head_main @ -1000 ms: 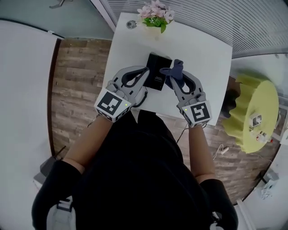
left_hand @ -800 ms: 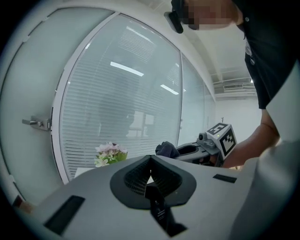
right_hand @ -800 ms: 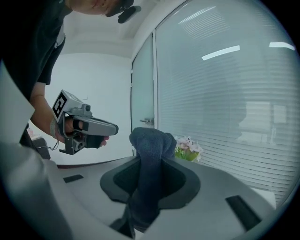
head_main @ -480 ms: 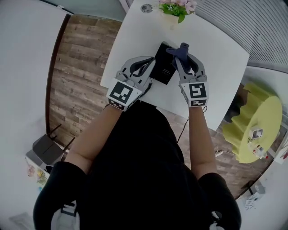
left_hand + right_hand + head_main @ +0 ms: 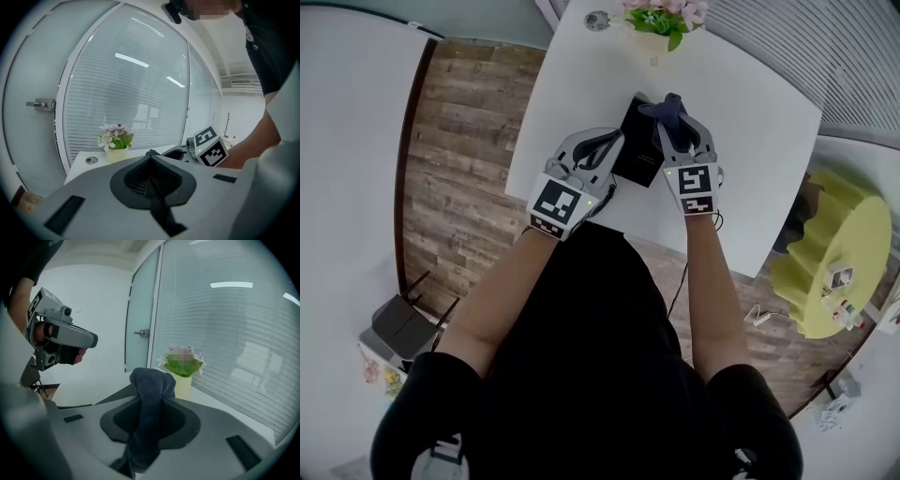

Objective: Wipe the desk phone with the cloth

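Observation:
A black desk phone lies on the white table, between my two grippers. My right gripper is shut on a dark blue cloth, and the bunched cloth rests at the phone's far right corner. In the right gripper view the cloth hangs folded between the jaws of the right gripper. My left gripper sits against the phone's left side. In the left gripper view the left gripper has its jaws shut together with nothing between them.
A pot of pink flowers and a small round disc stand at the table's far edge. A cable hangs off the near edge. Wooden floor lies to the left, a yellow round stand to the right. Glass walls surround the table.
The head view has shifted. Both grippers have come slightly closer to the phone, and the right one has carried the cloth a little left onto the phone's far corner.

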The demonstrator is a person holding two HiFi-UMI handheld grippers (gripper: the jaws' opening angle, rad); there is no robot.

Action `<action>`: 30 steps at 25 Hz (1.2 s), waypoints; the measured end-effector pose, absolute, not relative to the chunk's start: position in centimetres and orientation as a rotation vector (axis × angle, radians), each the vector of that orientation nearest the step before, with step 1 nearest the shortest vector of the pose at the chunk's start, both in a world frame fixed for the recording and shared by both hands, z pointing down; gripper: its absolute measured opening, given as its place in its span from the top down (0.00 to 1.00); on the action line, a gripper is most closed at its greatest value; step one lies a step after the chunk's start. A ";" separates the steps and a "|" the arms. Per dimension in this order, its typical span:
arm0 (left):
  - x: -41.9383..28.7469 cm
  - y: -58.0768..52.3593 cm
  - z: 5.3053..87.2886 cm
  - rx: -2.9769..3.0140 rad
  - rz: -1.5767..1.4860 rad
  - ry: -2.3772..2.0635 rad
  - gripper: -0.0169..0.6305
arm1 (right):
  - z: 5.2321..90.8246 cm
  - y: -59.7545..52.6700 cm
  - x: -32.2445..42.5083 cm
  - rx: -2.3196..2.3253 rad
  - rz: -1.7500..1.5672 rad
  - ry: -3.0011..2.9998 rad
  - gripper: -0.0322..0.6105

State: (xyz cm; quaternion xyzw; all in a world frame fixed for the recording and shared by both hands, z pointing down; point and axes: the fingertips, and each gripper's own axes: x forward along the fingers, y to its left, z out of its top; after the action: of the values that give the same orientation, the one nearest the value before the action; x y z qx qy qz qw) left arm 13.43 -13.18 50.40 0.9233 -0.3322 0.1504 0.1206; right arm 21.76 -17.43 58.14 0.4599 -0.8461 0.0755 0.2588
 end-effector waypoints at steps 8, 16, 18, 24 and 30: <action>13.0 -13.4 51.6 2.688 0.433 -0.937 0.96 | 58.9 -16.9 20.8 1.209 0.061 -2.229 0.77; 12.5 -13.0 52.9 2.684 0.446 -0.898 0.96 | 59.7 -15.2 20.2 1.228 0.108 -2.235 0.78; 12.5 -13.0 53.4 2.672 0.448 -0.888 0.96 | 59.9 -14.9 20.2 1.241 0.122 -2.234 0.78; 13.0 -12.5 54.6 2.673 0.462 -0.845 0.96 | 60.4 -13.7 20.1 1.289 0.145 -2.206 0.78; 13.3 -12.1 55.5 2.675 0.481 -0.806 0.96 | 60.9 -12.9 20.0 1.328 0.175 -2.170 0.78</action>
State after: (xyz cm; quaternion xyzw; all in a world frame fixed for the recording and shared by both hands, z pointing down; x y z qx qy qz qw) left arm 13.32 -12.10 55.51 0.9325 -0.2809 0.1676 0.1528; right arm 20.04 -12.94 60.86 0.4983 -0.8140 0.0657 0.2913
